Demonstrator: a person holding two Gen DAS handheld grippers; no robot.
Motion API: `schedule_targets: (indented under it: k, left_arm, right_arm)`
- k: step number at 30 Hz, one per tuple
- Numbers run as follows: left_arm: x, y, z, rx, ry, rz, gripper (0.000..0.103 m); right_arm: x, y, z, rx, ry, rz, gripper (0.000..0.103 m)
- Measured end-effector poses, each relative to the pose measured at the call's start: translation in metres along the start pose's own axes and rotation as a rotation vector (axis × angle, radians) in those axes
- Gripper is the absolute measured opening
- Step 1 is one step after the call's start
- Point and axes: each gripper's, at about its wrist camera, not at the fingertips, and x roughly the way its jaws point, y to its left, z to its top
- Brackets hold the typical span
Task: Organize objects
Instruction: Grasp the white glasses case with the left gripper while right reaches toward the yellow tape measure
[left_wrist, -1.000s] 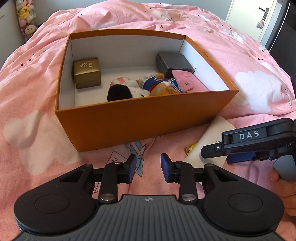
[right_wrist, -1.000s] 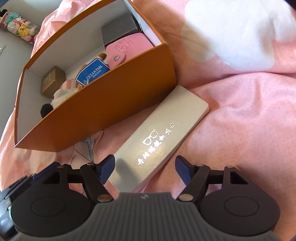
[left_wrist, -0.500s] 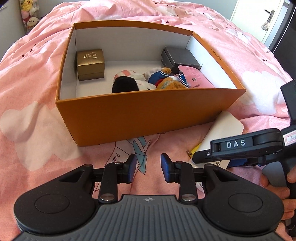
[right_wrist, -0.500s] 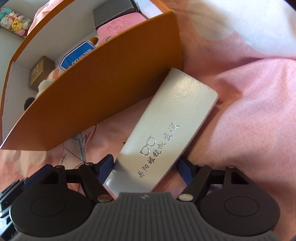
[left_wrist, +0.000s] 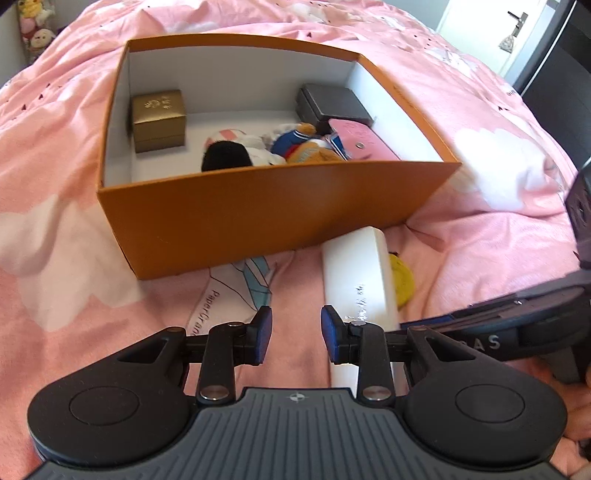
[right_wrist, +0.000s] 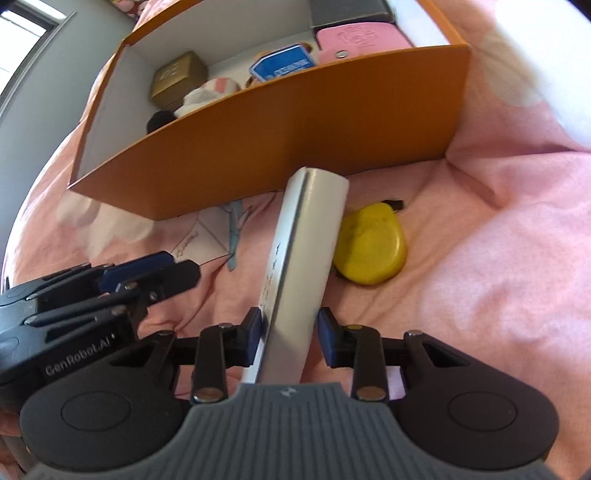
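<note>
An orange box sits on the pink bed. It holds a gold box, a dark grey case, a pink pouch and plush toys. My right gripper is shut on a white glasses case, tilted on its edge in front of the box; the case also shows in the left wrist view. A yellow tape measure lies uncovered beside it. My left gripper is open and empty, left of the case.
The pink duvet with white clouds covers the bed. A printed paper-crane patch lies in front of the box. Plush toys sit at the far left. A door is at the back right.
My right gripper closed on the white glasses case and tipped it up onto its edge, uncovering the yellow tape measure beneath. The left gripper stayed open and drew slightly nearer the box.
</note>
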Motion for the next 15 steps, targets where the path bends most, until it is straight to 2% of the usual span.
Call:
schedule_targets:
  k: [3, 5, 9, 15]
  left_arm:
    - [0.003, -0.002, -0.002, -0.006, 0.016, -0.010, 0.037]
    - [0.006, -0.002, -0.002, -0.026, 0.026, -0.024, 0.041]
    - [0.011, -0.002, -0.001, -0.073, 0.034, -0.084, 0.052]
    - [0.024, -0.015, 0.003, -0.054, 0.057, -0.147, 0.066]
  right_arm:
    - [0.005, -0.001, 0.001, 0.001, 0.031, -0.005, 0.035]
    - [0.008, 0.000, 0.006, -0.010, 0.037, -0.021, 0.036]
    - [-0.004, -0.002, 0.008, -0.077, -0.018, -0.087, 0.036]
    - [-0.019, -0.018, 0.025, -0.151, -0.094, -0.204, 0.034]
